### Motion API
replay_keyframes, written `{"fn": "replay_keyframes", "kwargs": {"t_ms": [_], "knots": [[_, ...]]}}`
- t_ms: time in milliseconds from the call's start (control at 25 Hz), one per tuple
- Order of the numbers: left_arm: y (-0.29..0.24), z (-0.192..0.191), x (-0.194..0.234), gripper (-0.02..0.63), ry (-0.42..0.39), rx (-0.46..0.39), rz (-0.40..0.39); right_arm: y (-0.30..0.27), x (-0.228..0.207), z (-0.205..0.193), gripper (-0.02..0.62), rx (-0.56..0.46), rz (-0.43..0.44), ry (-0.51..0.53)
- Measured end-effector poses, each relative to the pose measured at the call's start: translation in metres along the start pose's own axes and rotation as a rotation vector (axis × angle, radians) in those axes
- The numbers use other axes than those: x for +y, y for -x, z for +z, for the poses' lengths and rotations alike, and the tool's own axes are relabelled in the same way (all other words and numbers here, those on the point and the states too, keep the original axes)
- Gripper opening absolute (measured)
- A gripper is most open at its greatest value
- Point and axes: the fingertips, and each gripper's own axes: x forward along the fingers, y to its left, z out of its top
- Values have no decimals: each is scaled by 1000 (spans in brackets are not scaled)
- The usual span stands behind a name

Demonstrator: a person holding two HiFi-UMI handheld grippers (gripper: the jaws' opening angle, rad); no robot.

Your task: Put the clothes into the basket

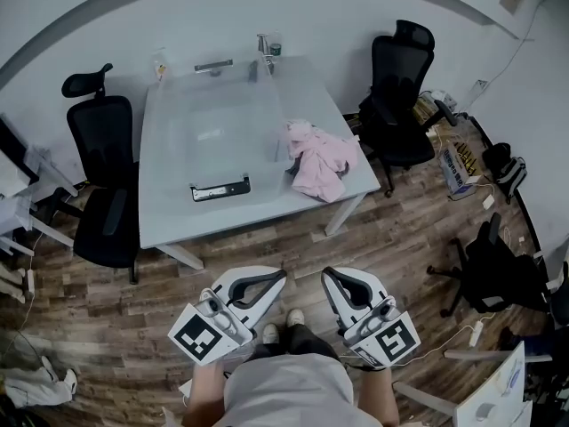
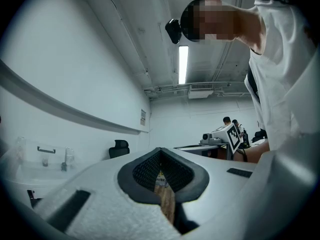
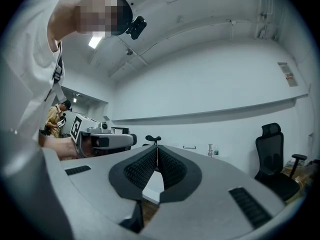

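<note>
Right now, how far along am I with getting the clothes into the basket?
Nothing done: the pink clothes lie on the table beside the clear basket. Nothing in hand: left claw and right claw are shut and empty. Left: pick them up, drop them in.

White worktop (image 1: 169, 221) on wood-plank floor (image 1: 391, 238), black office chair (image 1: 107, 194) left of the worktop, another black chair (image 1: 396, 105) right of it, white wall (image 1: 293, 7) behind it, strip lights (image 2: 183, 64) overhead.
</note>
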Motion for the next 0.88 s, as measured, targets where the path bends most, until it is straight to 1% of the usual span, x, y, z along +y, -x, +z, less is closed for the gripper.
{"fn": "replay_keyframes", "kwargs": {"t_ms": [160,360,560,680,880], "knots": [[-20,-6,17,5,-3,18,1,-10,-22,-5,6,4,7,4],[-51,-9,39,5,4,29,10,-25,-59,-6,6,-3,23,-5],[-76,-8,60,5,-12,28,34,-39,-91,-7,6,-13,50,-15],[-89,-9,70,5,-3,43,52,-46,-104,-7,6,-15,69,-14],[-107,-6,83,5,-18,42,81,-51,-125,-6,6,-20,92,-18]]}}
